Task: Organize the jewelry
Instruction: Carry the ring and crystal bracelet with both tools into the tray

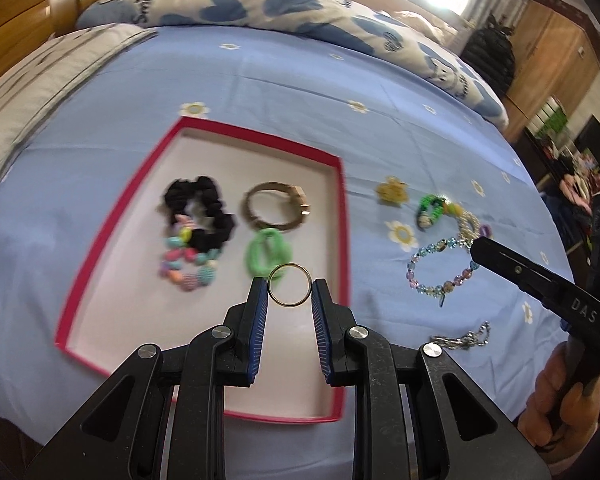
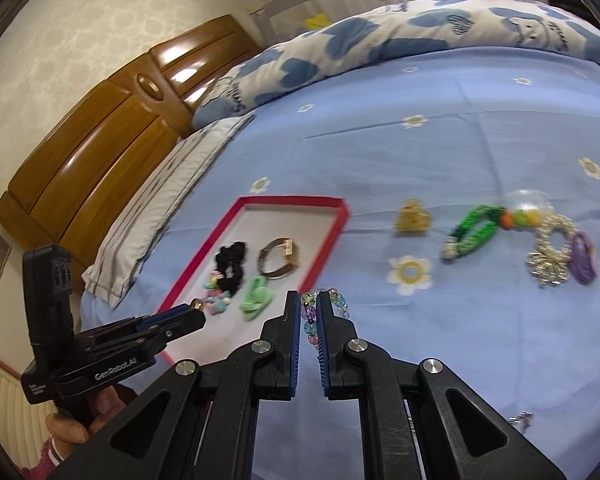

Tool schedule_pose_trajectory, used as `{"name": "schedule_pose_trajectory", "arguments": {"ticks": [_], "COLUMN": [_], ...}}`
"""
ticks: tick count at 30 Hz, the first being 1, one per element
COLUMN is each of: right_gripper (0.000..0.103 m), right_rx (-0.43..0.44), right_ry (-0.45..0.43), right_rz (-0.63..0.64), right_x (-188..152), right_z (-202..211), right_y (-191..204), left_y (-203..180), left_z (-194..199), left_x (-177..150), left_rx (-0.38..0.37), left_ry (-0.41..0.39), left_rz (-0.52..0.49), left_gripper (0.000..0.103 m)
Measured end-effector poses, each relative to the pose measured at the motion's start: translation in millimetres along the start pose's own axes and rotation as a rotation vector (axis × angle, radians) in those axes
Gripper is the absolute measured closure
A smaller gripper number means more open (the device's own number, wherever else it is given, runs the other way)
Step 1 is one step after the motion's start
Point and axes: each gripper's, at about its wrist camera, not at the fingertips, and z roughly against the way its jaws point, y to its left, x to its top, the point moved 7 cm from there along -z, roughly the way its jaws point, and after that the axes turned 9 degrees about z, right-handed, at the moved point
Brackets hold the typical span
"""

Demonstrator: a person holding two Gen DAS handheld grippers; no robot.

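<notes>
My left gripper [image 1: 290, 290] is shut on a thin gold ring [image 1: 290, 305], held above the red-rimmed tray [image 1: 342, 216]. It also shows in the right wrist view [image 2: 196, 308]. The tray holds a black scrunchie [image 1: 204, 212], a gold bangle [image 1: 274, 206], a green hair tie [image 1: 266, 256] and a coloured bead bracelet [image 1: 190, 266]. My right gripper [image 2: 309, 300] is nearly closed around a blue crystal bead bracelet [image 2: 332, 298] lying on the bed right of the tray; the same bracelet shows in the left wrist view [image 1: 440, 268].
On the blue sheet [image 2: 460, 340] lie a yellow clip [image 2: 412, 218], a green braided band [image 2: 474, 228], a pearl bracelet with charms [image 2: 556, 244] and a silver chain [image 1: 462, 338]. A heart-print quilt [image 2: 380, 40] and wooden headboard [image 2: 100, 140] stand behind.
</notes>
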Motion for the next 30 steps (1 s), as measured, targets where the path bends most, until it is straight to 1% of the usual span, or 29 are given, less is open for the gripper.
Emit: {"name": "schedule_pose_trajectory", "arguments": {"ticks": [9, 13, 18, 24, 30], "right_gripper": [0.096, 0.096, 0.096, 0.096, 0.096], "right_rx": [0.08, 0.111, 0.15, 0.153, 0.124], "right_ry": [0.031, 0.048, 0.081, 0.13, 0.168], "right_rz": [0.067, 0.092, 0.104, 0.095, 0.059], "right_x": [7, 7, 3, -4, -12], "right_z": [-29, -44, -68, -98, -116], "right_y": [54, 76, 98, 98, 79], "left_y": [48, 62, 78, 95, 98], "left_z": [5, 3, -7, -22, -35], "left_x": [3, 3, 2, 0, -2], "left_rx": [0.047, 0.06, 0.097, 0.137, 0.152], "left_ry": [-0.012, -0.013, 0.003, 0.03, 0.054], "left_rz": [0.068, 0.076, 0.076, 0.071, 0.064], "left_gripper": [0.083, 0.083, 0.083, 0.083, 0.083]}}
